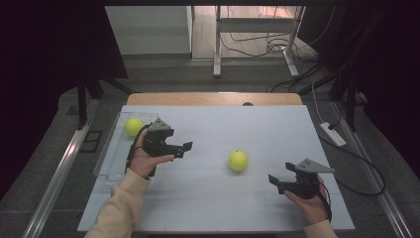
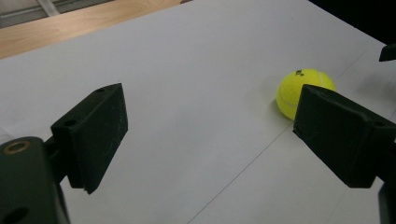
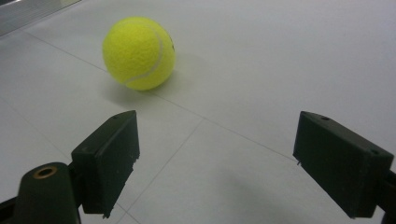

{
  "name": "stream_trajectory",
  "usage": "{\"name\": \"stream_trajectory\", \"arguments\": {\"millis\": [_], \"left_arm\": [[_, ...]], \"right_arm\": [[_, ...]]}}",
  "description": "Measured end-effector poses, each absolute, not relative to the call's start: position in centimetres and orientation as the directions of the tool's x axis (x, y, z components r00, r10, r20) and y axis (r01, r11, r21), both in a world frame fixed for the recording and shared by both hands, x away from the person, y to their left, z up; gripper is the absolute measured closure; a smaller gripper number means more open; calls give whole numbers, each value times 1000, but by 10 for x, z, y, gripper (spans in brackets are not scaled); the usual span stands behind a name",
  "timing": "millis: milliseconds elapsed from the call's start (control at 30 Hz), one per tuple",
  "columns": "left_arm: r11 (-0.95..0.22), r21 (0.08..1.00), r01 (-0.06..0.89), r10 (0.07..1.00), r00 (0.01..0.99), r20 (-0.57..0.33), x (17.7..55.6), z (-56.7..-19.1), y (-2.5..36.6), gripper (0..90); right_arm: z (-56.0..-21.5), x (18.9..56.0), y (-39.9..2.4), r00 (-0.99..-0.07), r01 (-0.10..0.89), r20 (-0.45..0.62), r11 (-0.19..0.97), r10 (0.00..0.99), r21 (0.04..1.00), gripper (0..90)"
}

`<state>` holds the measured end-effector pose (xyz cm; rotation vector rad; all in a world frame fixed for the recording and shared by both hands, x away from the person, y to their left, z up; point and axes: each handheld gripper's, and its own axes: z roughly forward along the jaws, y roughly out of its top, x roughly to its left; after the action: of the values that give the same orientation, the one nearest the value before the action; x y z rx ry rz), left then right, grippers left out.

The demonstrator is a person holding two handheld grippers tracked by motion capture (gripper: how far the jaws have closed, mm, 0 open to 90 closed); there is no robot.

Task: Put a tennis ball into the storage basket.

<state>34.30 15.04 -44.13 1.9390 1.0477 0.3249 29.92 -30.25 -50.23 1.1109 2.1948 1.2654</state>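
Table (image 1: 213, 203): white top with thin seam lines, wood strip along the far edge. Bare surface all round both tongs; the near edge is close behind the right hand.

Tray (image 1: 106, 163): clear plastic, at the table's left edge, just behind and left of the left tongs. Second ball (image 1: 132, 126) sits in its far end, just past the left tongs' grey plate.

Left tongs (image 1: 187, 146): spread wide, nothing between the jaws, held above the table and pointing right toward the loose ball. In the left gripper view (image 2: 210, 135) the ball sits ahead, partly hidden behind the right-hand jaw, with open table in the gap.

Right tongs (image 1: 272, 179): also spread wide and empty, low over the table, pointing left. In the right gripper view (image 3: 215, 158) the ball is ahead and off to the left-jaw side, clear of both jaws.

Ball (image 1: 238, 160): yellow-green felt tennis ball with a pale curved seam (image 3: 138, 52) and a small dark print mark on top (image 2: 299, 86). It rests on the table between the two tongs, nearer the right, touching neither. There is free room on every side of it.
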Motion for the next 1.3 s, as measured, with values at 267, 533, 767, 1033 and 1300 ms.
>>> {"name": "stream_trajectory", "arguments": {"millis": [267, 533, 767, 1033, 1300], "left_arm": [[-262, 798, 543, 761, 624, -175, 345, -443, 146, 111], [-281, 795, 537, 751, 640, -167, 346, -444, 137, 111], [-291, 794, 534, 739, 652, -168, 347, -444, 127, 111], [-310, 789, 530, 715, 677, -173, 350, -446, 112, 108], [-322, 784, 530, 707, 686, -173, 353, -449, 103, 107]], "right_arm": [[-501, 299, -303, -609, 448, 64, 276, 791, 850, 145], [-501, 299, -301, -612, 449, 71, 273, 788, 851, 145], [-501, 299, -302, -610, 449, 69, 272, 789, 851, 145], [-501, 298, -303, -610, 449, 66, 276, 790, 850, 146], [-502, 300, -304, -609, 451, 73, 269, 790, 851, 147]]}}
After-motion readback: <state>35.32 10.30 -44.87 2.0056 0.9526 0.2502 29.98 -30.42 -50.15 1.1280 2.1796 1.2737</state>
